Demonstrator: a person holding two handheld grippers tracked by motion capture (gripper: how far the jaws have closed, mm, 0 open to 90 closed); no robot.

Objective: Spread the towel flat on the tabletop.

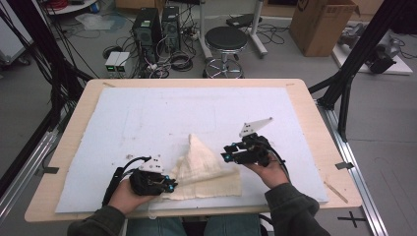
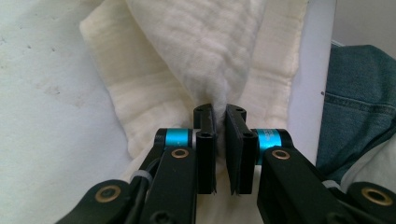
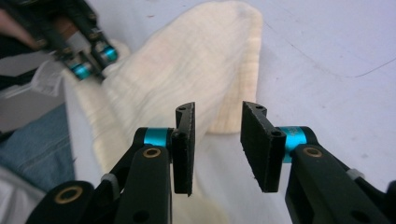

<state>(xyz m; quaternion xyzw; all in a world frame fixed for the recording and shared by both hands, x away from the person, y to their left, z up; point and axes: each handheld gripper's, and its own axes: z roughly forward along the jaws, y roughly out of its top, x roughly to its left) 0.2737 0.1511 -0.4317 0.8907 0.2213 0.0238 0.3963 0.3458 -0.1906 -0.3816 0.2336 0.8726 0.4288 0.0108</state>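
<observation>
A cream cloth [image 1: 201,169] lies folded into a rough triangle near the front of the white mat [image 1: 147,118]. My left gripper [image 1: 169,186] sits at the cloth's front left corner, its jaws shut on a pinched fold of the cloth [image 2: 210,60]; my left gripper [image 2: 219,116] shows the fabric squeezed between the pads. My right gripper [image 1: 225,152] hovers open just above the cloth's right edge. In the right gripper view my right gripper [image 3: 217,119] has nothing between its jaws, with the cloth [image 3: 187,70] below and the left gripper [image 3: 93,60] farther off.
The mat covers a wooden table [image 1: 319,128]. The person's jeans [image 2: 359,102] show past the front edge. Beyond the table stand a black stool [image 1: 225,42], computer towers [image 1: 156,27] with cables, and a cardboard box [image 1: 322,24].
</observation>
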